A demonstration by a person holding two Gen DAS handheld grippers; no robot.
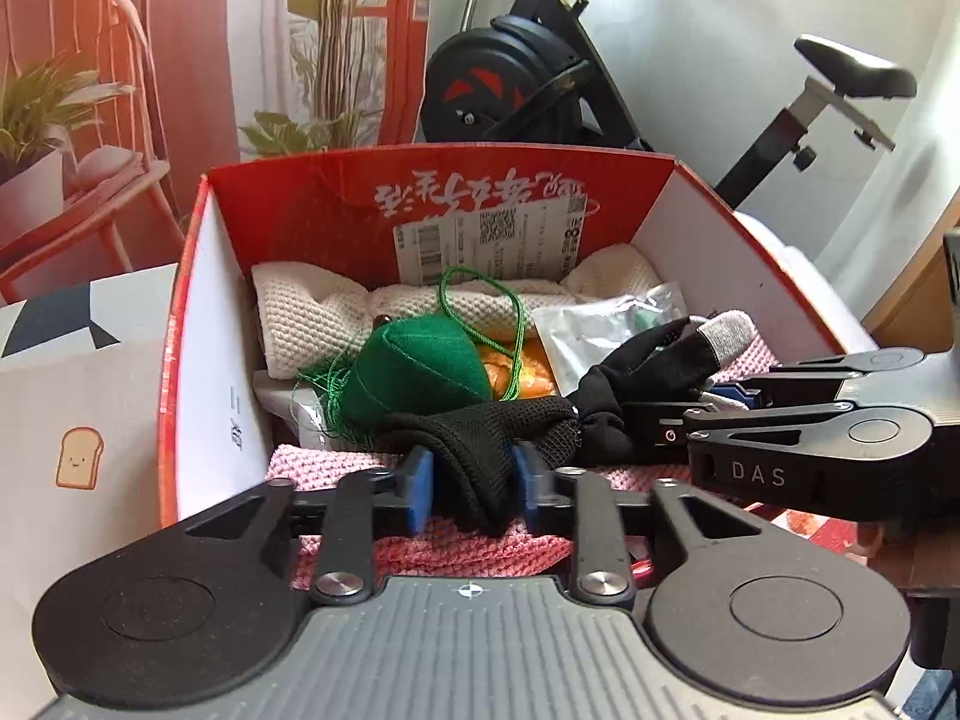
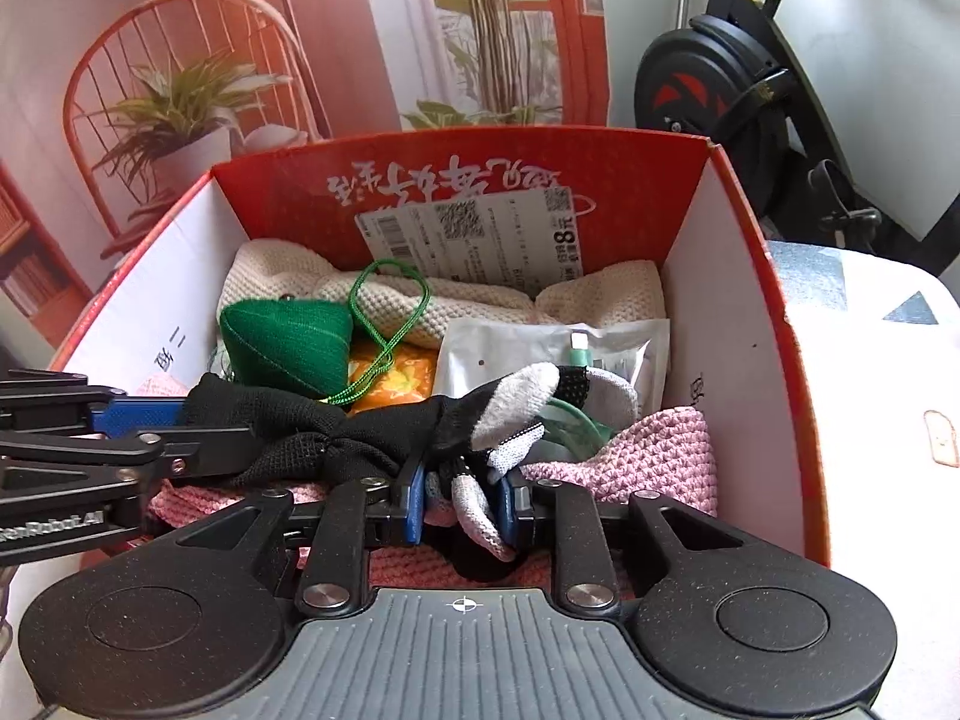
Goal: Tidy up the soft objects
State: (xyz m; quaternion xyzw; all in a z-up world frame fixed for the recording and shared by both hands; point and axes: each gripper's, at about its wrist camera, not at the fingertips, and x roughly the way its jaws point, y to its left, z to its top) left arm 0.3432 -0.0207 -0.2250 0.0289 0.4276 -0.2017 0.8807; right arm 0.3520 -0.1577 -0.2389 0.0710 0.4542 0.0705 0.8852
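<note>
Black glove point(image 1: 510, 438) strung sideways between both tongs, over the red box point(image 1: 198, 276)

Left tongs point(image 1: 471, 483) spread loose around the cuff; right tongs point(image 2: 462, 501) pinching the grey fingertips, on the pink knit point(image 2: 648, 450).

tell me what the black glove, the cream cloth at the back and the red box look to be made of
Black glove: knit fabric, matte; a fine mesh weave shows, and the fingertips are grey.
Cream cloth: looks like a chunky knit, maybe cotton or wool; a bumpy waffle texture shows.
Red box: likely printed cardboard with a slight sheen; its walls are thin and flat, white on the inside.
</note>
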